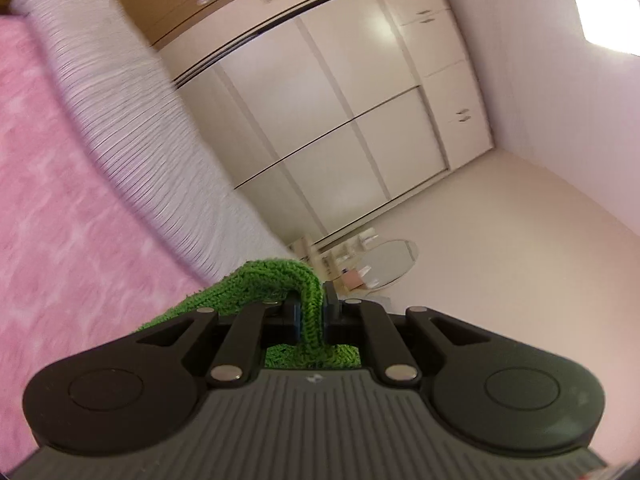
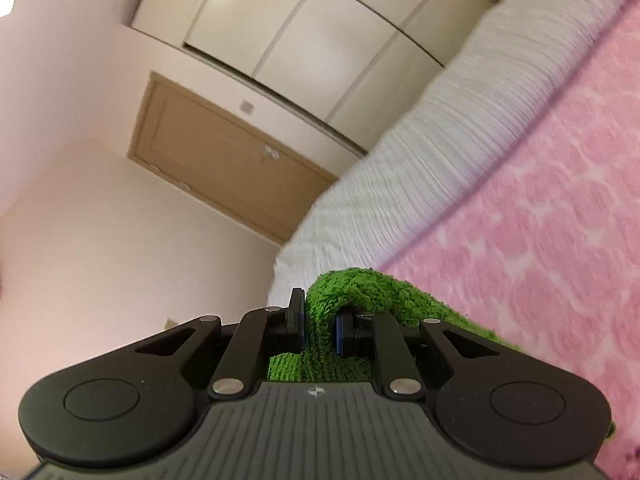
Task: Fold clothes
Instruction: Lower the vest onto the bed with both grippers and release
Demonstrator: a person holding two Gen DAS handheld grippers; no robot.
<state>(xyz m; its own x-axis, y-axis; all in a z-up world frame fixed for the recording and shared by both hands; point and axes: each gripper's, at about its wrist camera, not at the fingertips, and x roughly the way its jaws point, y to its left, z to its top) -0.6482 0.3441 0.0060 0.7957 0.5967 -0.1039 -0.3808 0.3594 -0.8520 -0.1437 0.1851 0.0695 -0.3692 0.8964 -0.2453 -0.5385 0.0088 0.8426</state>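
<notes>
You are clenching left gripper point(image 1: 310, 316) and right gripper point(image 2: 320, 326) on green knit garment point(image 1: 256, 284), lifting it over pink bedspread point(image 1: 60, 200). Knit is looking soft, floppy, stretchy; keep gripping bunched edges.

Left tongs point(image 1: 311, 312) and right tongs point(image 2: 320, 320) are both clamped on green knit point(image 1: 260, 284), tilted

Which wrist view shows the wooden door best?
The right wrist view: the wooden door sits nearly whole left of the white wardrobe. The left wrist view catches only a tan strip of it along the top edge, above the bed.
</notes>
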